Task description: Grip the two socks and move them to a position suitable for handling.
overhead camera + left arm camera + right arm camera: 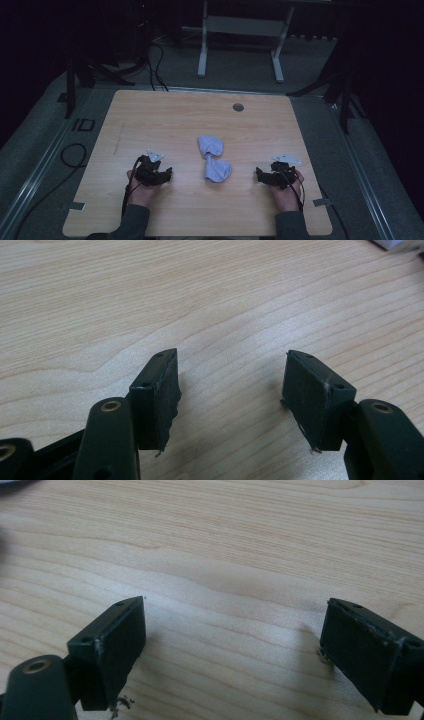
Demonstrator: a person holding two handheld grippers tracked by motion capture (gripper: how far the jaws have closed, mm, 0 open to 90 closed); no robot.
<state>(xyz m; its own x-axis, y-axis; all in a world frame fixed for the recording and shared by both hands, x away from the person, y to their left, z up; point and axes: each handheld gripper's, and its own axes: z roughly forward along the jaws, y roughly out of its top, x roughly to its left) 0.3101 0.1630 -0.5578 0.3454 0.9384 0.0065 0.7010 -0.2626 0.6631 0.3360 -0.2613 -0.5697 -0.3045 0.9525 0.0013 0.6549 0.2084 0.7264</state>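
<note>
Two grippers rested on the table (pixel 150 115), jaws spread and empty: the left gripper (pixel 167 175) at nine o'clock of the lilac cloth (pixel 214 159), the right gripper (pixel 259 175) at three. Reaching seemed unstarted; each needed to close inward onto an end.

A pale lilac crumpled cloth (pixel 214 159) lies near the middle of the light wooden worktop (pixel 165 115). The left gripper (pixel 167 175) rests to its left, the right gripper (pixel 259 175) to its right, both well apart from it.
</note>
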